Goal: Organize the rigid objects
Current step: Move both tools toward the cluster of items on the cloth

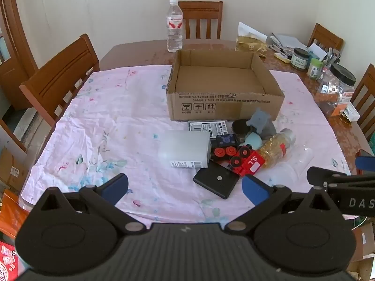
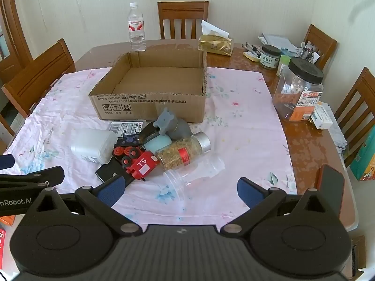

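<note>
An open, empty cardboard box [image 1: 225,106] [image 2: 150,107] stands on the pink cloth. In front of it lies a pile: a frosted white container [image 1: 185,149] [image 2: 92,145], a red toy train [image 1: 246,160] [image 2: 140,164], a black flat case [image 1: 216,181] [image 2: 107,171], a grey toy animal [image 1: 261,123] [image 2: 171,124], a capsule bottle with a silver cap [image 1: 276,148] [image 2: 182,151] and a clear plastic cup [image 2: 194,171]. My left gripper [image 1: 185,190] is open and empty, near the table's front edge. My right gripper [image 2: 180,190] is open and empty, just short of the cup.
A water bottle [image 1: 174,25] [image 2: 136,27] stands behind the box. Jars, pens and papers [image 2: 297,86] crowd the table's right side. A gold tissue pack [image 2: 215,43] lies at the back. Wooden chairs [image 1: 58,79] surround the table.
</note>
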`<state>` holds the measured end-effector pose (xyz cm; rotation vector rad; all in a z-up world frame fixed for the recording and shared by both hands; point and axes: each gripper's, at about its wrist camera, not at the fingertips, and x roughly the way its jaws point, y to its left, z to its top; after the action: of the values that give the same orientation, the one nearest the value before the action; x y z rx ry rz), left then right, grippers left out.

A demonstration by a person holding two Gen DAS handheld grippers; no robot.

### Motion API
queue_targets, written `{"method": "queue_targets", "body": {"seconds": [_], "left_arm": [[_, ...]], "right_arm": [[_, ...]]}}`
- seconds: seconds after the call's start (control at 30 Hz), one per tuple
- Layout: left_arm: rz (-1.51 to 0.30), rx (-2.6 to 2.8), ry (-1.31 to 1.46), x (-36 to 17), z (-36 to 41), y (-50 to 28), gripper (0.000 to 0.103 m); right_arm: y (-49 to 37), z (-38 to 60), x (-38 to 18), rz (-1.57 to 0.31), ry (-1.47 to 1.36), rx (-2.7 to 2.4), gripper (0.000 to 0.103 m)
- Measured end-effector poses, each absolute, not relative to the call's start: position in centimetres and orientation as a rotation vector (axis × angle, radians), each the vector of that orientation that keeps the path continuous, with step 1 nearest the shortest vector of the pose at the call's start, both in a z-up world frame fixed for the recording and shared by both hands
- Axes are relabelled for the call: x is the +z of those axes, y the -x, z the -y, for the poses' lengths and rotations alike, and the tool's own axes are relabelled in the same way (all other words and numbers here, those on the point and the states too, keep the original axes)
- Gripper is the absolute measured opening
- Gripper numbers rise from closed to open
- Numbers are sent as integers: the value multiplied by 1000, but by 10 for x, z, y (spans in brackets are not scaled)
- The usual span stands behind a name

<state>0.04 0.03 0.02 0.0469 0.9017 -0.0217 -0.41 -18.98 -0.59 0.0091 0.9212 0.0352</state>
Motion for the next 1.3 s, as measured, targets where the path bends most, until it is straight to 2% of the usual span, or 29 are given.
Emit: {"method": "queue_targets", "body": {"seconds": [1.3], "left_arm": [[-902,-36,-29,5,2,0,102]], "right_arm": [[1,188,-2,-913,-3,36,103]]}}
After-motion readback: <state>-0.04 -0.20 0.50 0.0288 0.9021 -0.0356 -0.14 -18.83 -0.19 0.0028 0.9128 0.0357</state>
